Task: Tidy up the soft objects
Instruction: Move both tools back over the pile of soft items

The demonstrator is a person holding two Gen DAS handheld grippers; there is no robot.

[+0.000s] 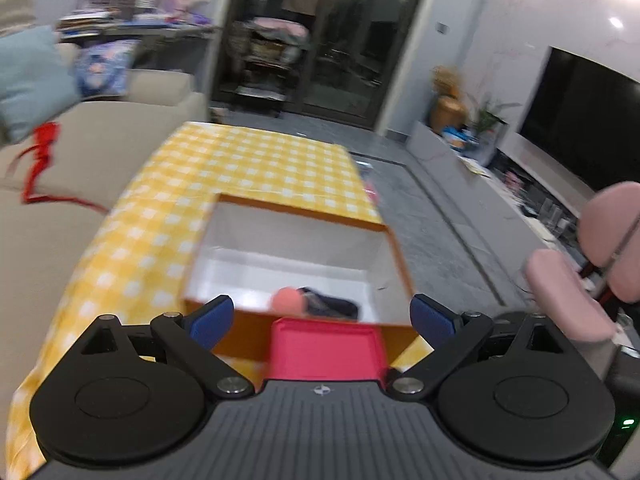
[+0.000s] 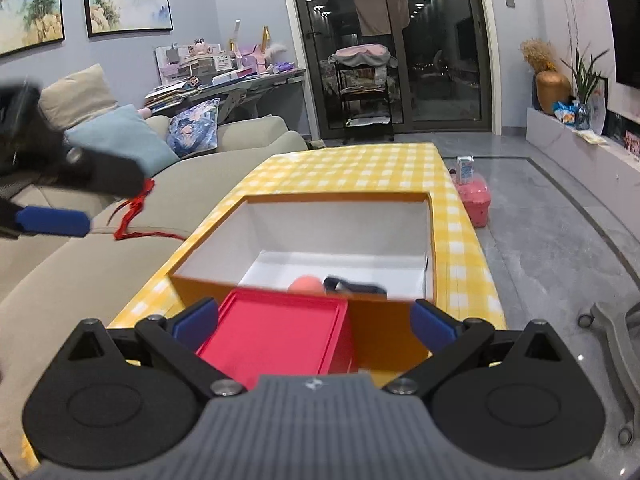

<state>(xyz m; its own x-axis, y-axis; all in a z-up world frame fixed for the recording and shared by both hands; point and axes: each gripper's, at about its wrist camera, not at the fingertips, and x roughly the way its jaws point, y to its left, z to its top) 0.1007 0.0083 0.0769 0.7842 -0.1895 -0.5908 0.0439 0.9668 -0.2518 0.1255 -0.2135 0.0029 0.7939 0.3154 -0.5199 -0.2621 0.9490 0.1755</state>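
Note:
An open orange box (image 1: pixel 394 256) with a white inside stands on the yellow checked table (image 1: pixel 248 160). In it lie a peach ball (image 1: pixel 289 300) and a dark soft item (image 1: pixel 332 304). A red tray (image 1: pixel 326 354) sits against the box's near wall. My left gripper (image 1: pixel 322 316) is open and empty, above the tray and box front. In the right wrist view the box (image 2: pixel 432 240), ball (image 2: pixel 306 283), dark item (image 2: pixel 356 285) and tray (image 2: pixel 276 336) show again. My right gripper (image 2: pixel 316 320) is open and empty over the tray. The left gripper (image 2: pixel 52 220) appears at far left.
A beige sofa (image 2: pixel 100 264) lies left of the table, with a red ribbon (image 2: pixel 134 210) and cushions (image 2: pixel 128 140). A pink bucket (image 2: pixel 474 200) with a small carton stands on the floor at right. A pink chair (image 1: pixel 568 292) is near right. A TV unit runs along the right wall.

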